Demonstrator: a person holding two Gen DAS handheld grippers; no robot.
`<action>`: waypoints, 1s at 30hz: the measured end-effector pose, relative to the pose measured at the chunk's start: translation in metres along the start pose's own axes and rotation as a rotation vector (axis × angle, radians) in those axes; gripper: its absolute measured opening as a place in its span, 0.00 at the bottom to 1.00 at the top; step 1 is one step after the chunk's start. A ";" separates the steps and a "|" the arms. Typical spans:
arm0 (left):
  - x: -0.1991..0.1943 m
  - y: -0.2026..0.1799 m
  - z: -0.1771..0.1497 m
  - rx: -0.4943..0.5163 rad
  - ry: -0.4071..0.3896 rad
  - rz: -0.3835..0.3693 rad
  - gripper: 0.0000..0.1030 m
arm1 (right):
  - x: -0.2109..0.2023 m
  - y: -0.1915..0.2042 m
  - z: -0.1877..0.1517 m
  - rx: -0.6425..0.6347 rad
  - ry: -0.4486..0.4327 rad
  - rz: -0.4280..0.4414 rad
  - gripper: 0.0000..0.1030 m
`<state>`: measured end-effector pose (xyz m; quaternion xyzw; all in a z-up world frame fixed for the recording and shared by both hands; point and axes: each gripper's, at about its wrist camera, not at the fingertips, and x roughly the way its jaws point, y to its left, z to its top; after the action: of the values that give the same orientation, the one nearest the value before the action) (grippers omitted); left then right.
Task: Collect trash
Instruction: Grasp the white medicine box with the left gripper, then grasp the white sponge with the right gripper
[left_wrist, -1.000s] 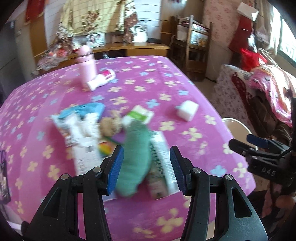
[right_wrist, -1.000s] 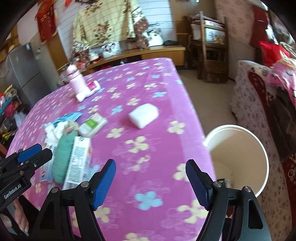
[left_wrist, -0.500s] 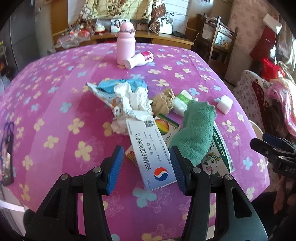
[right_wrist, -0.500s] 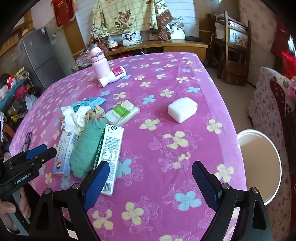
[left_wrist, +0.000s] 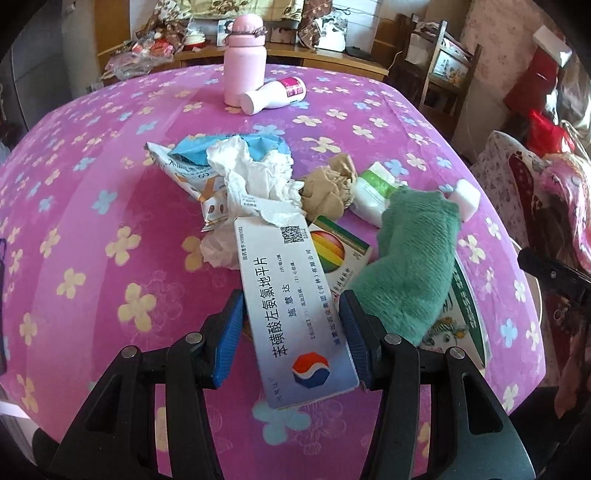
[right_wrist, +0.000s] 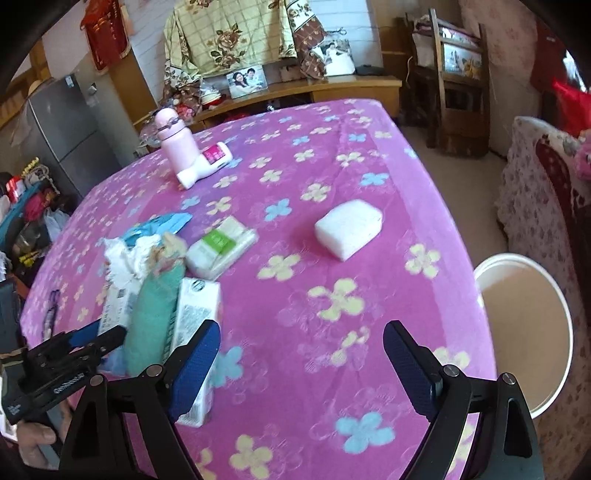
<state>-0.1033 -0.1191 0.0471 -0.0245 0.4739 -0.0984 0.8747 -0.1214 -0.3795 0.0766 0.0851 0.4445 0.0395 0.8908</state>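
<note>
White flat medicine carton (left_wrist: 295, 314) at the pink flowered table's (left_wrist: 92, 221) near edge now sits between the left gripper's (left_wrist: 291, 332) spread, newly lowered tongs, ready for pinching; right gripper (right_wrist: 299, 365) hovers spread.

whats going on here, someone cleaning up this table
Yes, a person with a grasping tool in each hand is clearing trash off the pink flowered table. The left tool is open with its fingers on either side of a white medicine box at the near end of the litter pile, not yet closed on it. The right tool hangs open and empty over bare cloth. A white bin waits beside the table.
</note>
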 end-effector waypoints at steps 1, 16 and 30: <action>0.001 0.001 0.001 0.000 -0.004 -0.002 0.49 | 0.004 -0.004 0.004 0.009 -0.004 -0.013 0.86; -0.005 0.010 0.010 0.009 -0.026 -0.017 0.47 | 0.102 -0.042 0.074 0.188 0.090 -0.136 0.86; -0.035 0.016 0.004 -0.016 -0.057 -0.084 0.46 | 0.053 -0.033 0.039 0.084 0.041 -0.028 0.42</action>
<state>-0.1159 -0.0971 0.0757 -0.0544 0.4483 -0.1307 0.8826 -0.0588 -0.4086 0.0521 0.1154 0.4653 0.0101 0.8775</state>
